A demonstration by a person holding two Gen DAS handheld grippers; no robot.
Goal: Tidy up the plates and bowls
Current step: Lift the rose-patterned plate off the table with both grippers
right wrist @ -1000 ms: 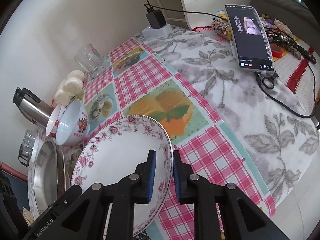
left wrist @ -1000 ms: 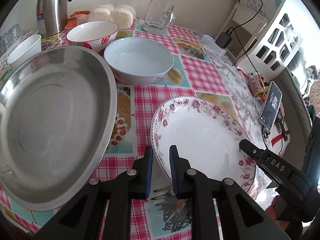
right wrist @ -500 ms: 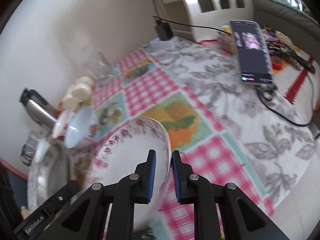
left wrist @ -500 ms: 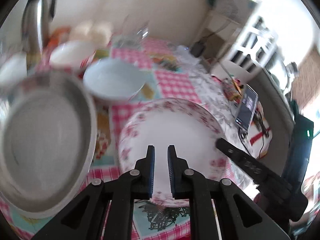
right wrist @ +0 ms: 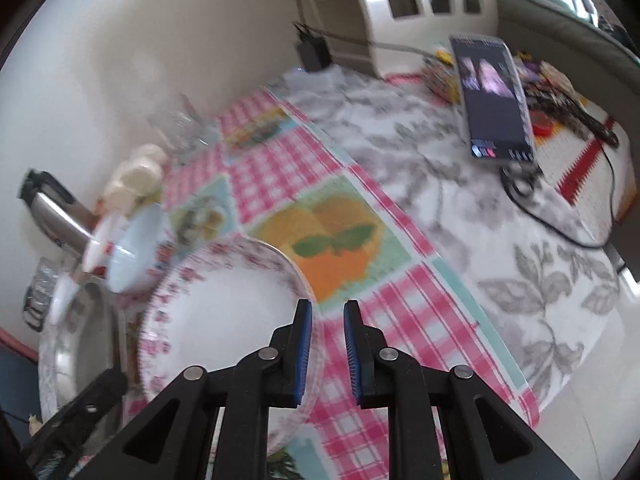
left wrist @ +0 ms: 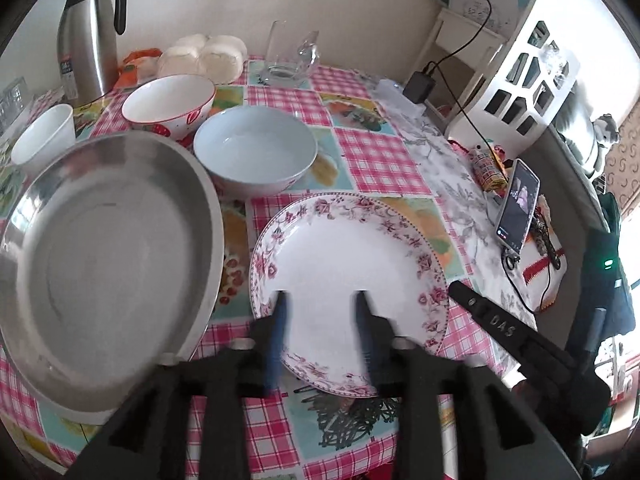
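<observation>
A white plate with a pink floral rim (left wrist: 344, 264) lies on the checked tablecloth (left wrist: 380, 160). My left gripper (left wrist: 320, 300) is open above the plate's near edge, holding nothing. My right gripper (right wrist: 325, 312) is slightly open, its jaws on either side of the plate's right rim (right wrist: 224, 304); whether the pads touch the rim I cannot tell. A large steel plate (left wrist: 100, 256) lies to the left. A pale blue bowl (left wrist: 256, 152) and a white bowl with red fruit print (left wrist: 168, 100) stand behind.
A steel thermos (left wrist: 90, 28), a small white cup (left wrist: 44, 136), white buns (left wrist: 208, 56) and a glass jug (left wrist: 290, 54) stand at the back. A phone (left wrist: 516, 208) with cables leans at the right, also in the right wrist view (right wrist: 492, 96). White shelf (left wrist: 520, 68) beyond.
My left gripper has opened wide and let go of the floral plate's near rim. My right gripper has opened a little. The plate has settled flat on the table.
</observation>
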